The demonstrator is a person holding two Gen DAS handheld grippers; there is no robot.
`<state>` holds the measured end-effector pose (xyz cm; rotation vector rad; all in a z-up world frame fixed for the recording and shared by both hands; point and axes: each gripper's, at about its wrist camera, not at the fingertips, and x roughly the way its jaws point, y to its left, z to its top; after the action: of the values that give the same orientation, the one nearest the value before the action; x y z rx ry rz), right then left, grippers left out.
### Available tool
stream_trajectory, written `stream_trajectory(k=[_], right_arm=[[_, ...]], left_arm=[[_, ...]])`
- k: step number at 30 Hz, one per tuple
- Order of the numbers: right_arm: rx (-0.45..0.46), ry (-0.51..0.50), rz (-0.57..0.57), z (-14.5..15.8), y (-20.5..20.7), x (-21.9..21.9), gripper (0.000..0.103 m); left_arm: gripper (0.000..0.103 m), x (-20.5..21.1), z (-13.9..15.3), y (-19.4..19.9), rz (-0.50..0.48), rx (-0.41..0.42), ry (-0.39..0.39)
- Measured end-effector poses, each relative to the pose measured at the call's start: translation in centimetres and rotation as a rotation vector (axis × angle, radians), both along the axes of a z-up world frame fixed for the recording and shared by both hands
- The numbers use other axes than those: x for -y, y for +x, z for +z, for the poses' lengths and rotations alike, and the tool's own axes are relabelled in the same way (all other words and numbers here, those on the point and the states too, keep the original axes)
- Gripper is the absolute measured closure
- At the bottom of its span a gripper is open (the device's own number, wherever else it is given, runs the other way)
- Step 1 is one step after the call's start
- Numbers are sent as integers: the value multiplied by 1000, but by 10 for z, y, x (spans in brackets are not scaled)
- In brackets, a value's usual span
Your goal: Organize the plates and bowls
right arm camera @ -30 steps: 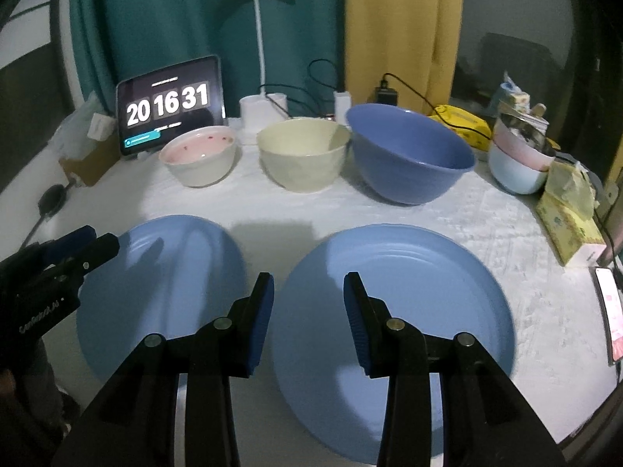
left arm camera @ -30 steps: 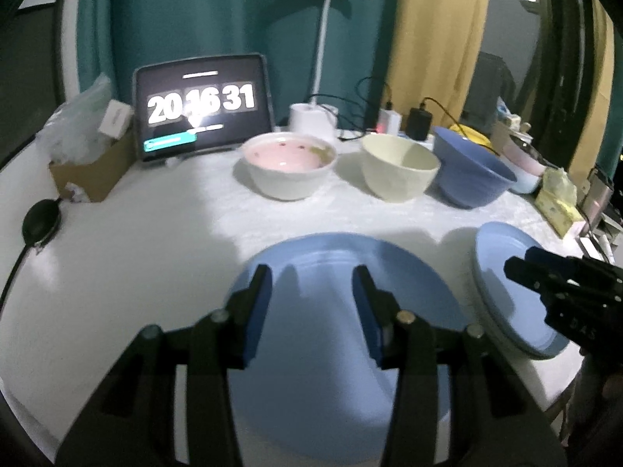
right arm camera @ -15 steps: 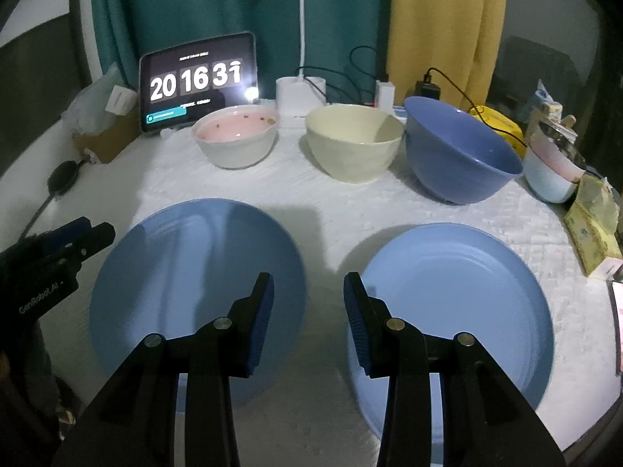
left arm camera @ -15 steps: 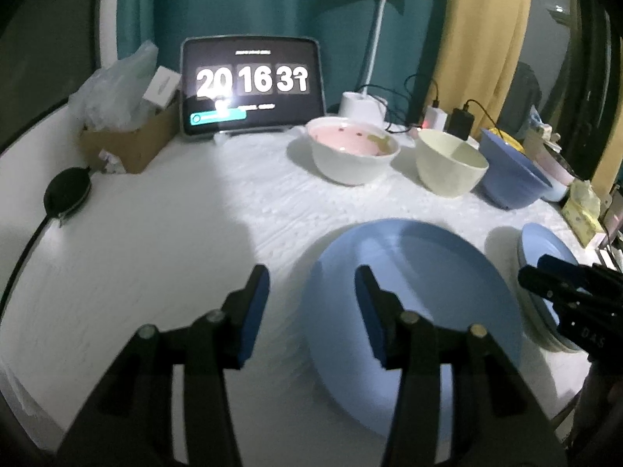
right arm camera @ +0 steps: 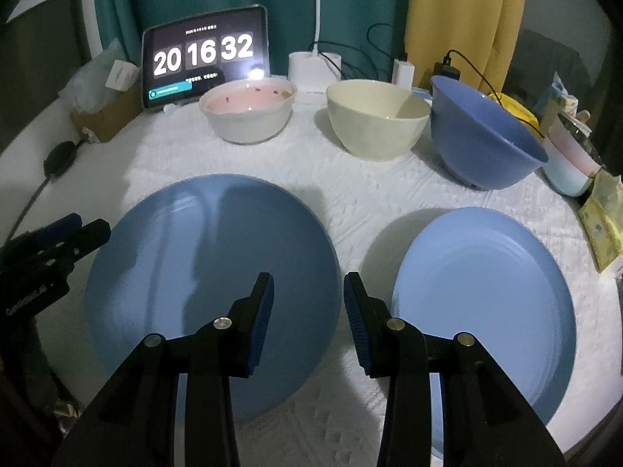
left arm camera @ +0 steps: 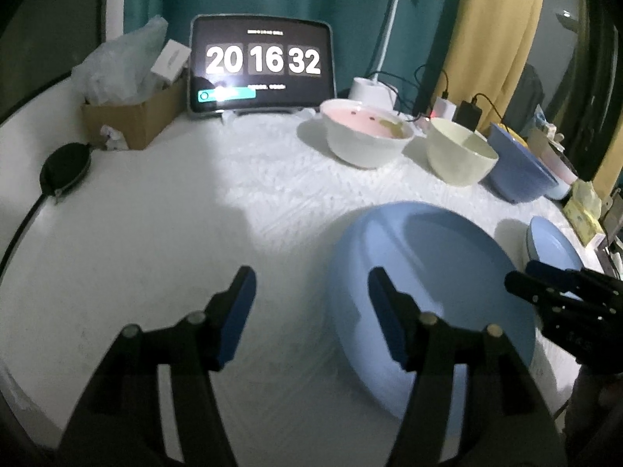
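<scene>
Left gripper, jaws just widened and empty, straddles the left blue plate's rim. Right gripper, parted and empty, hangs over the gap beside the right blue plate. Beyond: pink-lined bowl, cream bowl, blue bowl; tablet clock rearmost.

We see two plates side by side on the tabletop, three bowls in a row behind them.
</scene>
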<state>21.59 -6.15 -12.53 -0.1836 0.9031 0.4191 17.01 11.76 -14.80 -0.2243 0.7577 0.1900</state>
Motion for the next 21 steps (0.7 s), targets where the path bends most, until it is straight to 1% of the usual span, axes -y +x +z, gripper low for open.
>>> stream_trajectory(k=[3,14,18,21], right_arm=[[-10,-9,0,-4,0,-3,63],[14,-50,-6,-8,0,-8,63],[27,-91,-7,-10,-2,-13,63],[47,-141,-3,-13,-5,-19,62]], left_arm=[[41,2,-3,1,-11,-10,8],[41,9,-8,3,-41,-22,54],[42,8,-9,3,-30,-30,70],[42,8,-9,3,-34,-25,79]])
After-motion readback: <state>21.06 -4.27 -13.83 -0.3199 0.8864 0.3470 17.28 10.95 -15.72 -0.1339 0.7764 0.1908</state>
